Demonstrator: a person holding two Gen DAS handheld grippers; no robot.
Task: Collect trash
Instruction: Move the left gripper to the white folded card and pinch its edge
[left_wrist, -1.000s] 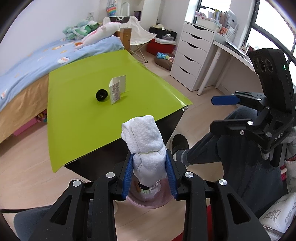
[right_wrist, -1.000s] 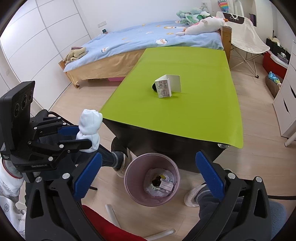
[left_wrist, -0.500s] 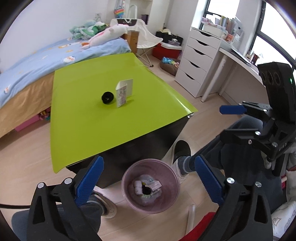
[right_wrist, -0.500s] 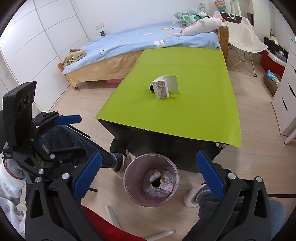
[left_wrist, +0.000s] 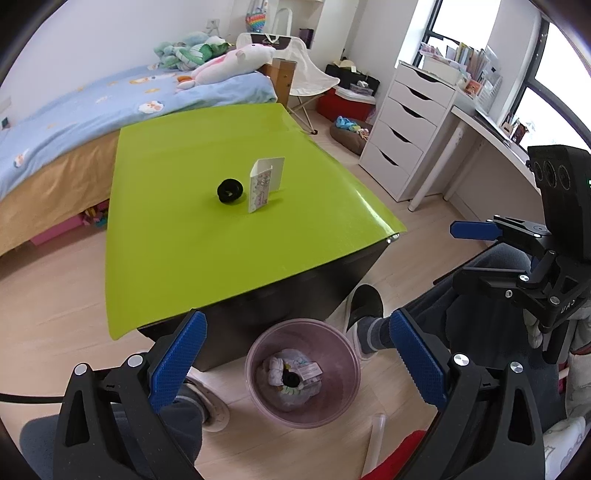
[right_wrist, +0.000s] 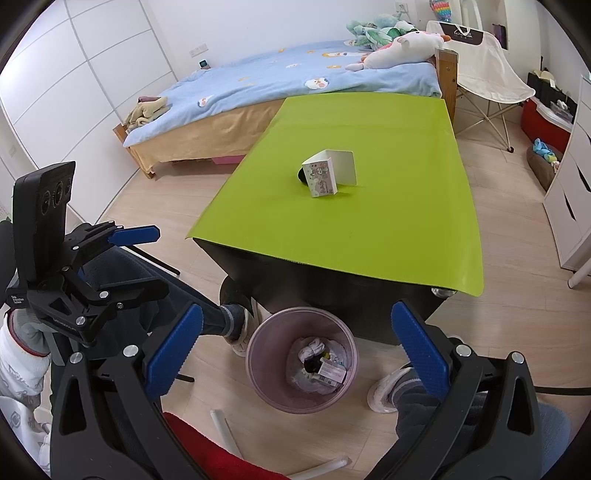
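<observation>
A pink trash bin (left_wrist: 303, 373) stands on the floor in front of the green table (left_wrist: 177, 236); it also shows in the right wrist view (right_wrist: 301, 365). A white rolled cloth (left_wrist: 275, 369) lies inside it with other trash. A small white box (left_wrist: 264, 183) and a black round object (left_wrist: 229, 190) stand on the table; the box shows in the right wrist view (right_wrist: 327, 177). My left gripper (left_wrist: 295, 354) is open and empty above the bin. My right gripper (right_wrist: 295, 350) is open and empty above the bin too.
The person's feet (left_wrist: 364, 314) stand beside the bin. A bed (left_wrist: 92, 122) lies behind the table. White drawers (left_wrist: 410, 129) and a desk stand at the right. A folding chair (right_wrist: 484, 70) stands at the back.
My left gripper opened and let the white cloth drop into the bin. It has since risen a little. The right gripper stayed open.
</observation>
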